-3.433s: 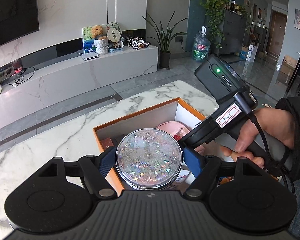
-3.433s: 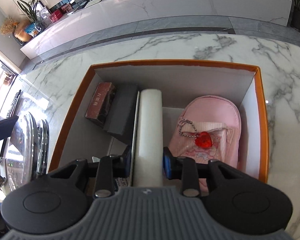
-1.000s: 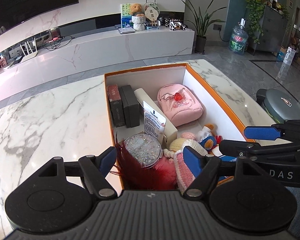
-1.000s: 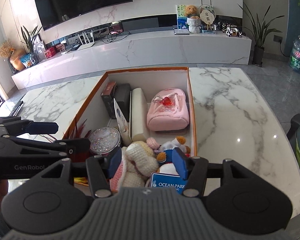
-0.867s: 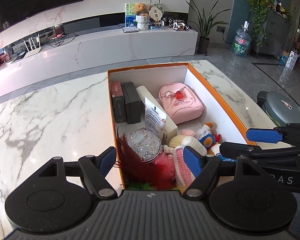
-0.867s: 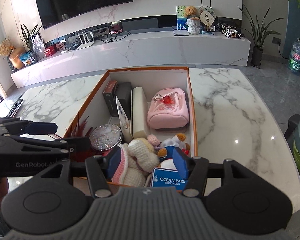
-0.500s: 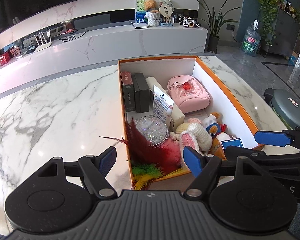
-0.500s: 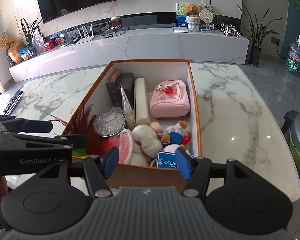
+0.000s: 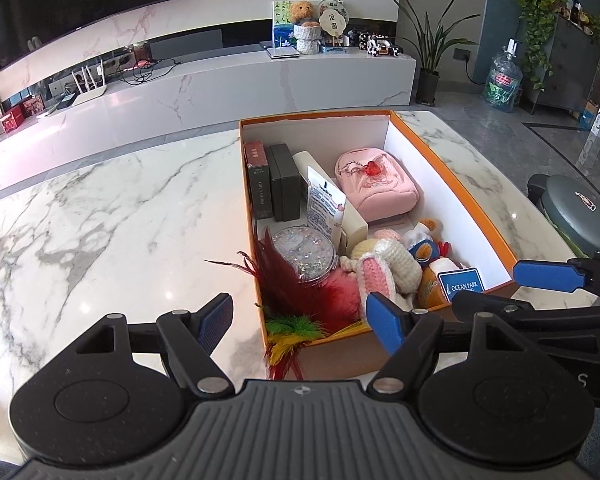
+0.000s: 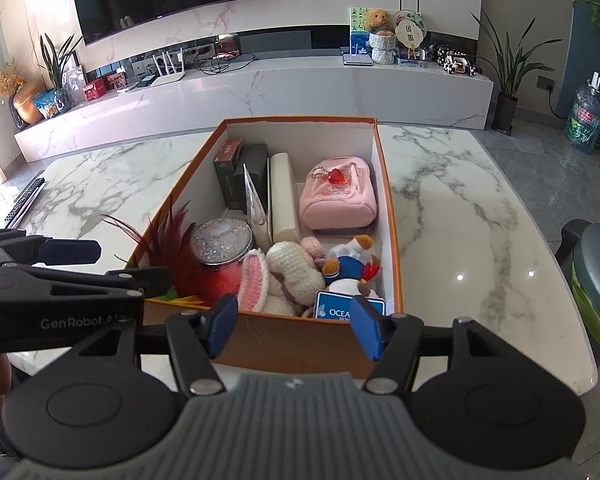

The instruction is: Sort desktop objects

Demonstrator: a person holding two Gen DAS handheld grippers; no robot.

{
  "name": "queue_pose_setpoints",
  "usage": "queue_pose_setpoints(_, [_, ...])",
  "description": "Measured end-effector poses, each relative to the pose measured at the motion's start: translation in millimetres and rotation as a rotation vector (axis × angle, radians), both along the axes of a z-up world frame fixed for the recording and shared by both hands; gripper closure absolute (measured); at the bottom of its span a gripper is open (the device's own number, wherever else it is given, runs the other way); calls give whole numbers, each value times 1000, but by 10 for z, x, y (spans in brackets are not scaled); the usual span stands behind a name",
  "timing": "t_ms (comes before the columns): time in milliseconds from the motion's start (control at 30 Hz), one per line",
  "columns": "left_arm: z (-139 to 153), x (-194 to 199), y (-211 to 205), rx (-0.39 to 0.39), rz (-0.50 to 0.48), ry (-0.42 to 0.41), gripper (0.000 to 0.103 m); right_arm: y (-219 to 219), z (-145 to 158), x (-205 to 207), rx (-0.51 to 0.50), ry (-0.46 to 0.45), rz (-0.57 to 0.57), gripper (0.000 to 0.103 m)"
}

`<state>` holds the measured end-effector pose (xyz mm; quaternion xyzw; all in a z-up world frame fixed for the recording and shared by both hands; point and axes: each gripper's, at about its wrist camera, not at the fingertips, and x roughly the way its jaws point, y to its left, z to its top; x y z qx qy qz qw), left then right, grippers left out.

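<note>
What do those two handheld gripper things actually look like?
Both are matte black plastic. Each gripper, left and right, has two fingers with blue pads, silver pivot screws, round black discs on either side and a ribbed grey top plate. Seen from the right wrist, the left tool's side reads "GenRobot" in white lettering.

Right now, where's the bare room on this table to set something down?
Free: the marble table left of the orange box, and the strip right of it. Inside, only a small gap beside the pink pouch. Crowded: the near end, with feathers and plush toys.
</note>
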<state>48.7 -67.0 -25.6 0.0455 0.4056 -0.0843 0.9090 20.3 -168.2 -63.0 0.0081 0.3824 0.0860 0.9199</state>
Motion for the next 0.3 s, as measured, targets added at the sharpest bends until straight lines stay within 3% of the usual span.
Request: queue_pose_setpoints(300, [-4, -29, -2, -16, -11, 10, 17, -3, 28, -44, -8, -4, -14, 39])
